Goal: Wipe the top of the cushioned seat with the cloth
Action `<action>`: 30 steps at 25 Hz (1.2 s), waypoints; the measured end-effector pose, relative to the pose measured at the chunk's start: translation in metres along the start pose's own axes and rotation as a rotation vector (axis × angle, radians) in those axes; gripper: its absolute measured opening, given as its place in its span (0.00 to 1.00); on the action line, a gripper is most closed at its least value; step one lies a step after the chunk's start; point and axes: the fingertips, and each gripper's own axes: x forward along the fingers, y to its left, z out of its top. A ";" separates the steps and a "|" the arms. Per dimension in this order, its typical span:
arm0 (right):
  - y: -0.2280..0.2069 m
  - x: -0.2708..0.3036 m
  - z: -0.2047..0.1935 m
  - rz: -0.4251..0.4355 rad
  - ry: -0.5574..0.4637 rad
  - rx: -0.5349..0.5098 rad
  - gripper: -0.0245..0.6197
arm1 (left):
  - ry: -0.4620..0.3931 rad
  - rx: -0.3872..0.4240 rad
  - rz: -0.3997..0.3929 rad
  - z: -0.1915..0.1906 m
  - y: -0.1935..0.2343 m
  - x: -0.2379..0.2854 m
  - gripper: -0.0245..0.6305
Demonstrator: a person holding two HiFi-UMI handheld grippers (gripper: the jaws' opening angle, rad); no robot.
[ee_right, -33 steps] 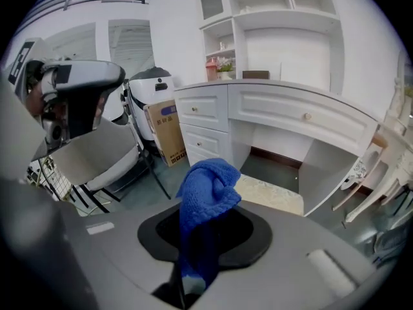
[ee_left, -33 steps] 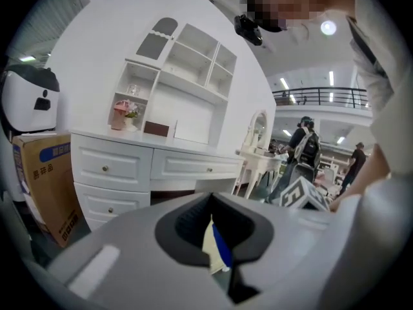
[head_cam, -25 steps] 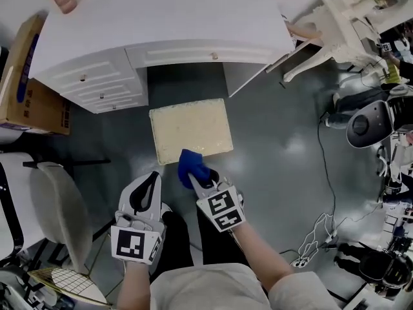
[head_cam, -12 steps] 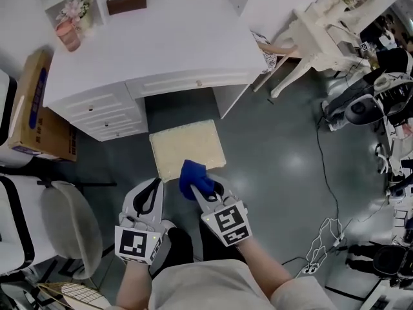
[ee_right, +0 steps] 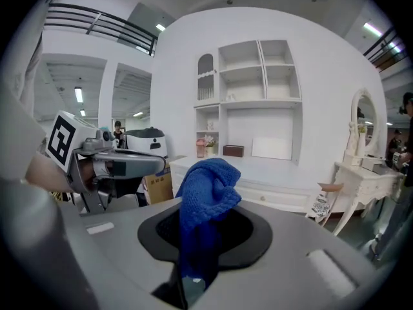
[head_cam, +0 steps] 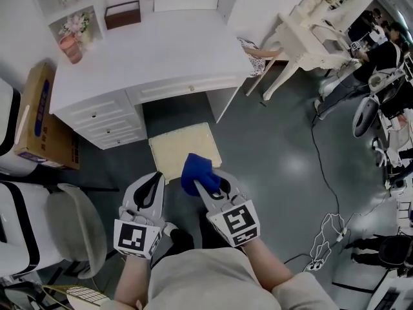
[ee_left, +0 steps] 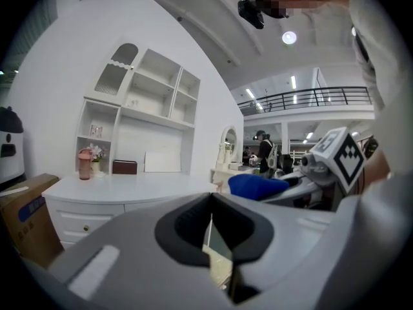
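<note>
Nearest the person are two grippers, side by side. The left gripper (head_cam: 152,181) is clenched with nothing between its jaws. The right gripper (head_cam: 208,185) grasps one blue cloth (head_cam: 195,168), which bunches up above the jaws. In the head view the cloth overlaps the near edge of the single cream cushioned seat (head_cam: 182,146); whether it touches cannot be told. Beyond the seat stands one white desk (head_cam: 155,47), with one cardboard box (head_cam: 40,118) at its left end. One pink vase (head_cam: 71,48) and one brown box (head_cam: 122,14) sit at the desk's far side.
</note>
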 end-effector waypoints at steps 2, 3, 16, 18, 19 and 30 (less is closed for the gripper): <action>0.003 -0.011 0.009 -0.008 -0.031 0.005 0.18 | -0.012 0.002 -0.014 0.008 -0.006 -0.005 0.04; 0.005 -0.016 0.012 -0.012 -0.043 0.009 0.18 | -0.016 0.002 -0.021 0.011 -0.009 -0.008 0.04; 0.018 -0.057 0.037 -0.045 -0.167 0.058 0.19 | -0.052 0.027 -0.071 0.032 -0.029 -0.029 0.04; 0.018 -0.059 0.040 -0.047 -0.176 0.065 0.19 | -0.055 0.029 -0.070 0.033 -0.029 -0.031 0.04; 0.018 -0.059 0.041 -0.048 -0.178 0.069 0.19 | -0.056 0.029 -0.069 0.034 -0.028 -0.031 0.04; 0.011 -0.062 0.046 -0.064 -0.196 0.074 0.19 | -0.058 0.033 -0.053 0.035 -0.025 -0.034 0.04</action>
